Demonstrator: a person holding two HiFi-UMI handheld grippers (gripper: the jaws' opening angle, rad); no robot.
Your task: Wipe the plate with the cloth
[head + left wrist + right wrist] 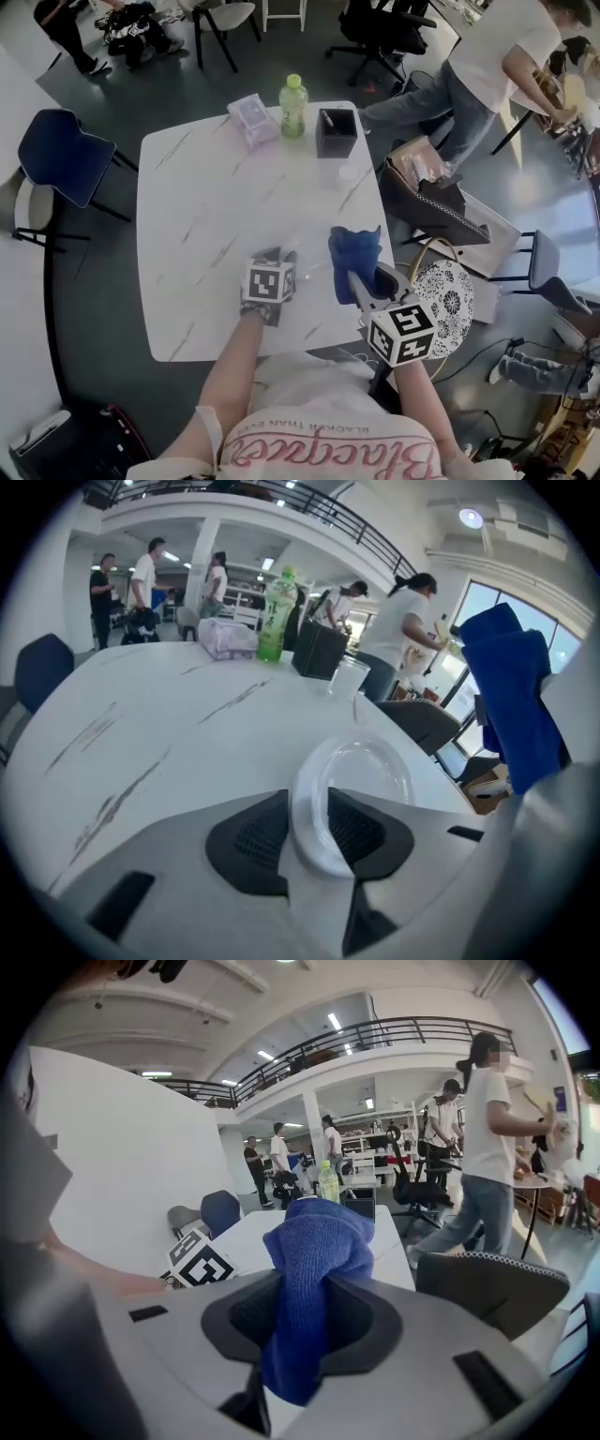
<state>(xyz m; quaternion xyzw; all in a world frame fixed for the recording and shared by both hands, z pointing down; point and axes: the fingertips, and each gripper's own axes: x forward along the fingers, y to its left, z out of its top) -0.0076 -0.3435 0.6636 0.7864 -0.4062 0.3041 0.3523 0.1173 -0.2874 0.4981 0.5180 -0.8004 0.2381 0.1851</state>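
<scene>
- Where's the plate?
- The plate lies on the surface near the front edge. The left gripper has its pads set on either side of the near rim, gripping it.
- And the cloth?
- The blue cloth is bunched up and clamped tight in the right gripper, just right of the plate.

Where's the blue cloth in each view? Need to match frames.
Head view: blue cloth right of centre, over the near right part of the table.
Left gripper view: at the far right edge, hanging upright.
Right gripper view: dead centre, pinched in the right hand-held gripper.
Shared landmark: green bottle at the table's far edge.
</scene>
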